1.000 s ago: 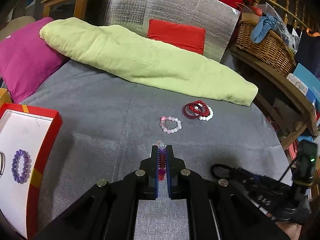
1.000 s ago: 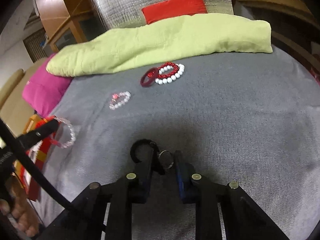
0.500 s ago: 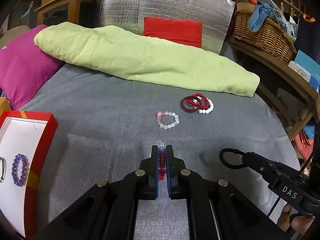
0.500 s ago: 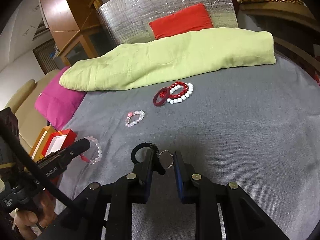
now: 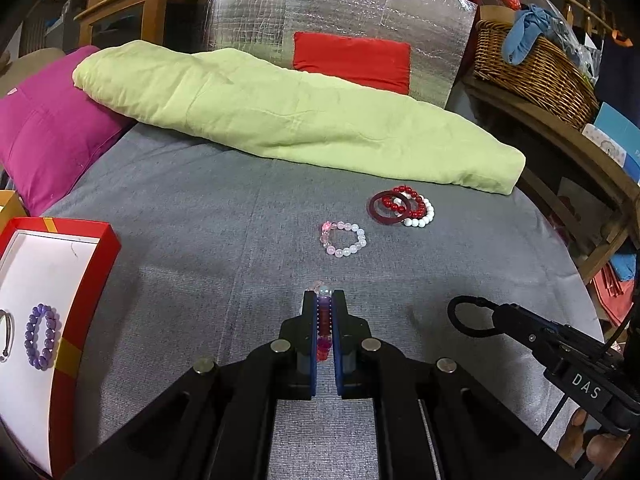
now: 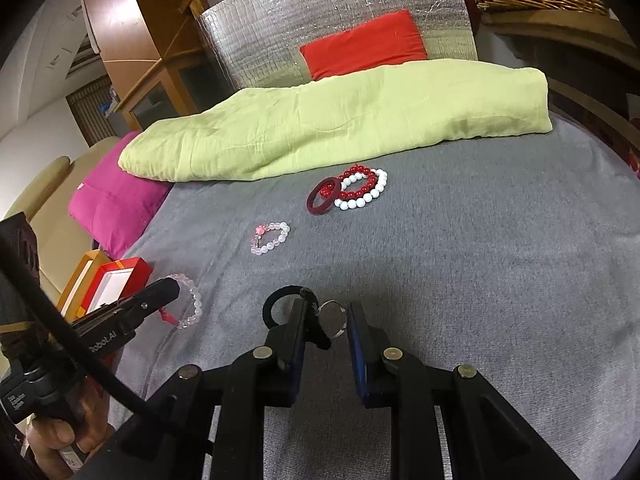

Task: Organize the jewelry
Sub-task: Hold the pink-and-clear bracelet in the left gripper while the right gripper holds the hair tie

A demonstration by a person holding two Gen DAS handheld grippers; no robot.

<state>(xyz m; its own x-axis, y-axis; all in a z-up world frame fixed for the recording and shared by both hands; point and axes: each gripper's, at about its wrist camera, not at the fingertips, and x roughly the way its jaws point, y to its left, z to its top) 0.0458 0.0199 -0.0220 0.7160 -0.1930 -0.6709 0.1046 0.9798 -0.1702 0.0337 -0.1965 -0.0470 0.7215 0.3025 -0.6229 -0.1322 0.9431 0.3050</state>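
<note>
My left gripper (image 5: pixel 324 300) is shut on a clear and pink bead bracelet (image 5: pixel 323 322), held above the grey cloth; it also shows in the right wrist view (image 6: pixel 188 304). My right gripper (image 6: pixel 326 312) holds a black hair tie with a silver ring (image 6: pixel 332 318) between its jaws; the black loop shows in the left wrist view (image 5: pixel 468 314). A pale pink bead bracelet (image 5: pixel 343 238) lies mid-cloth. A dark red bangle (image 5: pixel 386 208), red bead bracelet (image 5: pixel 408 200) and white bead bracelet (image 5: pixel 422 216) lie piled beyond it. The red box (image 5: pixel 86 276) at left holds a purple bracelet (image 5: pixel 42 336).
A folded green blanket (image 5: pixel 288 116) lies across the back of the cloth. A magenta cushion (image 5: pixel 44 136) sits at back left. A wicker basket (image 5: pixel 528 68) stands on a wooden shelf at right. A silver foil panel with a red patch (image 5: pixel 352 56) stands behind.
Both grippers have lifted and pulled back a little from the cloth. The right gripper has risen higher, and the left still carries its bracelet, nearer the red box.
</note>
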